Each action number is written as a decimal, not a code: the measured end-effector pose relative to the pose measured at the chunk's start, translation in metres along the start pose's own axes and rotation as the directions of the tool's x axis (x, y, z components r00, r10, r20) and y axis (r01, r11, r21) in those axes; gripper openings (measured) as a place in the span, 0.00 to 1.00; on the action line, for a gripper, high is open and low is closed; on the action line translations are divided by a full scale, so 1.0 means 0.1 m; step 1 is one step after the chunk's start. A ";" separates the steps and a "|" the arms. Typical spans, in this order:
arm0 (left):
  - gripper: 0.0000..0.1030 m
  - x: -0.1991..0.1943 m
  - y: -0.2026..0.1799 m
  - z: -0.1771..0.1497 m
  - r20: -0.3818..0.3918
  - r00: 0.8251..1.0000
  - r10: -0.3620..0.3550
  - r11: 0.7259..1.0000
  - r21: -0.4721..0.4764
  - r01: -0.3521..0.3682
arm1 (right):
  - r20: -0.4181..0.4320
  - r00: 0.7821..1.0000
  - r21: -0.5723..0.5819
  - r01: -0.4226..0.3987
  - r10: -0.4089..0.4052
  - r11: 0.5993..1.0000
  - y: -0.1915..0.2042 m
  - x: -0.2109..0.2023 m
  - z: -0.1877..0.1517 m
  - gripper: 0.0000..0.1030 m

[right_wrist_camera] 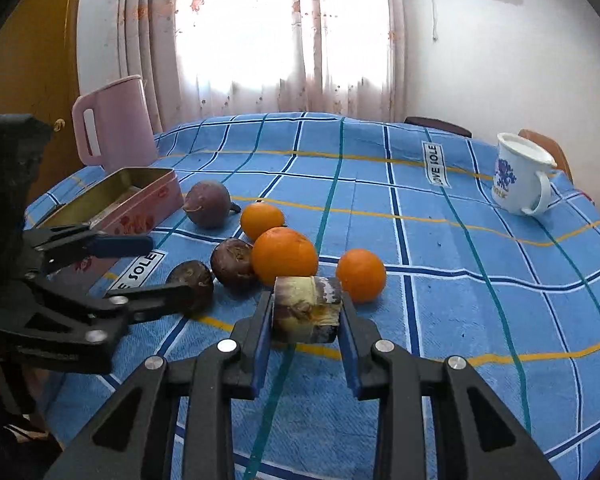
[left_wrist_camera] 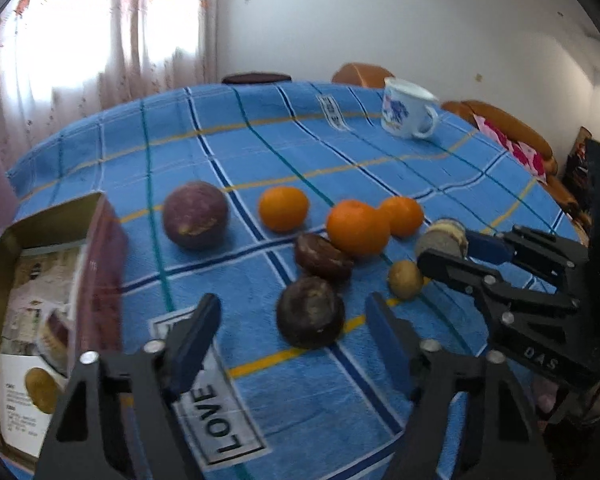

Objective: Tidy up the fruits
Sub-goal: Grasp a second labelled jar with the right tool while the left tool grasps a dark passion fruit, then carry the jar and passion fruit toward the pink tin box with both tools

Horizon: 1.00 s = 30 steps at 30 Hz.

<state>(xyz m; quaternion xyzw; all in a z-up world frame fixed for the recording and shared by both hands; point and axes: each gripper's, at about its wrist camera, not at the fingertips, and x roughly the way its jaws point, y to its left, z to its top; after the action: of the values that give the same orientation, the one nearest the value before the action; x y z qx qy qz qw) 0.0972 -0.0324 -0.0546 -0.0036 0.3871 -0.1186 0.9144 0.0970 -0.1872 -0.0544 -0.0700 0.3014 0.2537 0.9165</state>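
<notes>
Fruit lies scattered on the blue-checked bench [right_wrist_camera: 460, 280]. Right gripper [right_wrist_camera: 306, 316] fingers are clamped on a browned, mottled fruit [right_wrist_camera: 306, 312] — mid-pickup, seemingly. Left gripper [left_wrist_camera: 292, 332] fingers spread wide, empty, around a dark passionfruit [left_wrist_camera: 310, 312]. Next, probably: carry to the tin box [right_wrist_camera: 140, 196].

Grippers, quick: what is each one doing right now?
Left gripper: open, holding nothing, dark passion fruit between its fingers.
Right gripper: closed on a mottled fruit chunk.

Daylight blows out the curtained window [right_wrist_camera: 284, 36], edges bend and darken (fisheye), with slight blur throughout.
</notes>
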 end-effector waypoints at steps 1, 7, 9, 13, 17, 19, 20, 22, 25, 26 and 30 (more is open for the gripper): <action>0.58 0.04 -0.01 0.01 -0.020 1.000 -0.016 1.000 -0.002 0.016 | 0.008 1.000 -0.001 -0.007 0.007 1.000 0.00 0.00 0.01 0.31; 0.46 0.19 -0.05 0.04 -0.084 0.995 -0.054 0.998 -0.020 0.053 | 0.054 0.998 -0.004 -0.028 0.028 1.000 0.00 -0.08 -0.02 0.31; 0.40 0.19 -0.09 0.03 -0.085 0.996 -0.036 0.999 -0.004 0.036 | 0.068 0.997 -0.020 -0.020 0.021 1.000 0.03 -0.11 -0.03 0.31; 0.39 0.15 -0.07 -0.01 -0.064 0.995 -0.077 0.997 -0.026 0.075 | 0.087 0.996 -0.014 -0.023 0.024 1.000 0.01 -0.13 -0.03 0.31; 0.39 0.02 -0.10 -0.07 0.006 0.997 -0.074 0.997 -0.021 0.074 | 0.109 0.994 -0.032 -0.015 0.019 0.999 0.04 -0.16 -0.03 0.31; 0.39 -0.02 -0.09 -0.07 0.030 0.998 -0.064 0.998 -0.020 0.064 | 0.121 0.992 -0.035 -0.016 0.020 0.999 0.04 -0.18 -0.04 0.31; 0.39 -0.04 -0.09 -0.07 0.039 0.997 -0.063 0.998 -0.019 0.064 | 0.126 0.992 -0.037 -0.015 0.019 0.999 0.04 -0.19 -0.04 0.31; 0.39 -0.08 -0.08 -0.07 0.064 0.997 -0.051 0.998 -0.022 0.053 | 0.138 0.990 -0.041 -0.012 0.017 0.999 0.05 -0.21 -0.04 0.31; 0.39 -0.15 -0.07 -0.08 0.105 0.994 -0.038 0.999 -0.025 0.041 | 0.155 0.988 -0.050 -0.010 0.017 0.999 0.07 -0.23 -0.05 0.31; 0.39 -0.18 -0.07 -0.09 0.120 0.992 -0.031 0.999 -0.027 0.034 | 0.161 0.987 -0.053 -0.009 0.018 0.999 0.08 -0.24 -0.06 0.31; 0.39 -0.25 -0.06 -0.10 0.165 0.986 -0.010 0.999 -0.033 0.016 | 0.186 0.982 -0.063 -0.005 0.016 0.998 0.10 -0.28 -0.07 0.31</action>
<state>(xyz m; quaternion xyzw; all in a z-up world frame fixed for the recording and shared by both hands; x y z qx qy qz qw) 0.0718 -0.0320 -0.0435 -0.0316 0.3122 -0.1172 0.9422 0.0690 -0.1929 -0.0436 -0.0727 0.2065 0.2732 0.9367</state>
